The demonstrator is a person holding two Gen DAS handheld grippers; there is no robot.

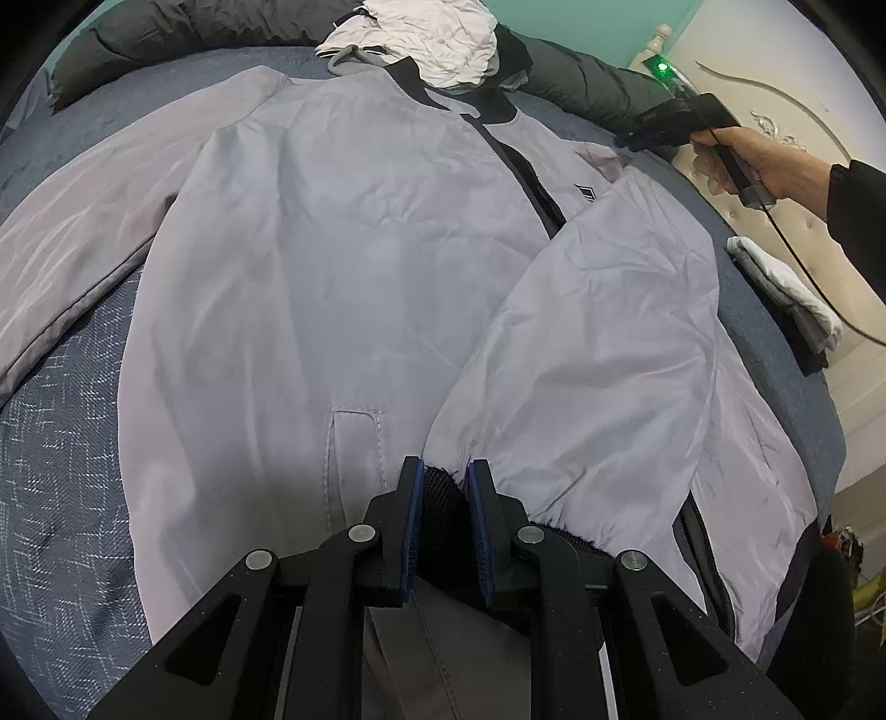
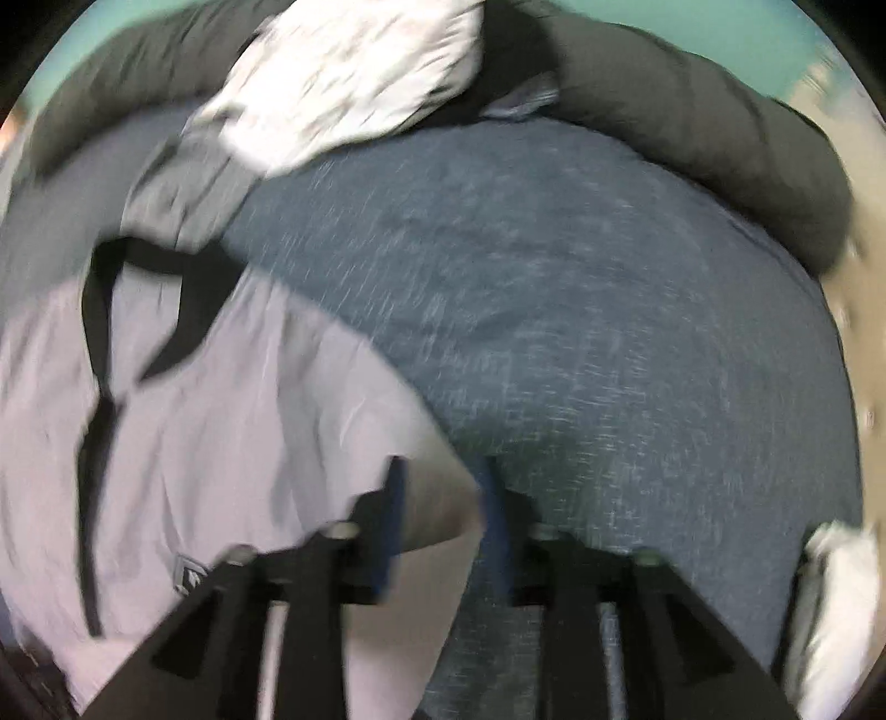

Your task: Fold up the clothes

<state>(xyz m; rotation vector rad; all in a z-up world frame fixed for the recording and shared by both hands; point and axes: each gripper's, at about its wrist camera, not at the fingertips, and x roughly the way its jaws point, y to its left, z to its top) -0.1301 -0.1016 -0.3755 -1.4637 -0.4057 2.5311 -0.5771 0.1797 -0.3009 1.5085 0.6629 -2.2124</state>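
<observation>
Black fingers of the left gripper fill the bottom of its view, nearly closed and pinching the dark knit cuff of a sleeve. Under everything is the big blue bed. On it lies the grey jacket, spread flat with its front up and the collar far from the person. One sleeve is folded in over the front, and its cuff sits in the left gripper down by the hem. The other sleeve is out flat on the far side. The right gripper points down at the jacket's shoulder edge. Its view is blurry. The jaws look partly open with cloth between them, but I cannot tell if they press on it. A white cloth lies past the collar, and a small folded pile sits at the bed's edge. The jacket looks smooth and slippery, so I think the shoulder could slide out if the right grip is loose, and the fold would go crooked. Pulling the cuff too hard could drag the whole jacket.
</observation>
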